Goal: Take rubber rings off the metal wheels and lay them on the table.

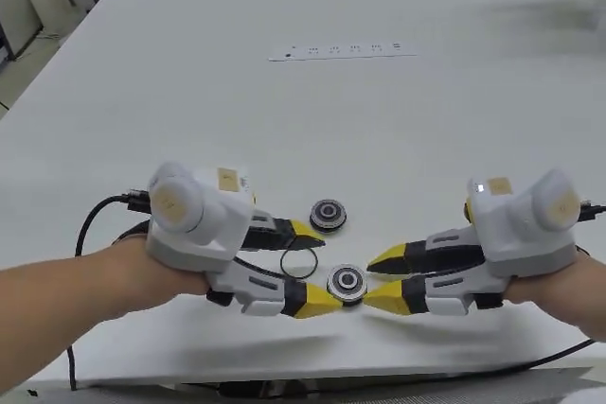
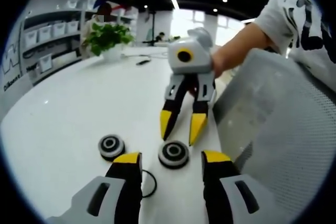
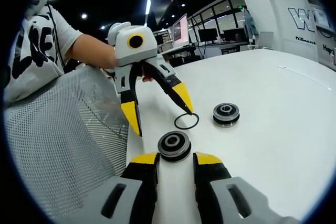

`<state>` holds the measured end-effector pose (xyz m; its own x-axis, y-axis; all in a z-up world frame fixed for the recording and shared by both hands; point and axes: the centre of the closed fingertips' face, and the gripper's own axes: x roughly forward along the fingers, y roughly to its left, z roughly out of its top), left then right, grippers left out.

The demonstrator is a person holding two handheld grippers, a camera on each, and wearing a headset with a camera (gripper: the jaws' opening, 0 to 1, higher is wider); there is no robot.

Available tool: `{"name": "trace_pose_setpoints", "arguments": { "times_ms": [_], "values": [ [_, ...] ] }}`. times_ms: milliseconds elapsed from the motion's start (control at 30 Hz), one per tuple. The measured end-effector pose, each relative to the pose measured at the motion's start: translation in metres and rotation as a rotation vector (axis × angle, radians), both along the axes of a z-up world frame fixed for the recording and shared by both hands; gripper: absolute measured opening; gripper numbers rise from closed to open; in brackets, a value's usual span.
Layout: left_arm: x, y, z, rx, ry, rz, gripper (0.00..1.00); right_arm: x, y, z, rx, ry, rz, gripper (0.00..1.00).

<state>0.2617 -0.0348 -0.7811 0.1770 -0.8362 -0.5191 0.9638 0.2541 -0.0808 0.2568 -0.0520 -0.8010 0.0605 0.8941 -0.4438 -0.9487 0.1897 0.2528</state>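
Near wheel: lies flat on the white table, close to its near edge, between the tips of both grippers. Far wheel sits apart, also flat. One loose rubber ring already lies on the table between the two wheels. Left gripper: jaws wide apart and empty, with one tip just beside the near wheel and the other reaching toward the far wheel, so they span the loose ring. Right gripper: jaws apart but narrower, empty, tips just short of the wheel's other side. Judgement: the step in hand is stripping the near wheel. It should go best if one gripper pins the metal body so it cannot skate, while the other slips a single tip under the band at the rim and rolls it over the edge rather than pulling straight. The freed ring then goes flat beside the first. Materials: each wheel is a small thick disc with a bright metal hub, concentric rings around a centre bore, and a dark outer band. I cannot confirm that the band is rubber. The loose ring is a thin black limp loop that should stretch easily. The tabletop is smooth and faintly glossy, probably slippery. Jaw tips are yellow, hard-looking and tapered to points.
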Motion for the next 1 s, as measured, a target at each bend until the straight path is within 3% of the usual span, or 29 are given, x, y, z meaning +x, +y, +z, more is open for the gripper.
{"name": "trace_pose_setpoints", "arguments": {
  "times_ms": [1000],
  "values": [
    [-0.005, -0.014, -0.012, 0.029, -0.028, -0.039, 0.2, 0.0, 0.001, -0.007, 0.004, -0.019, 0.001, 0.16]
  ]
}}
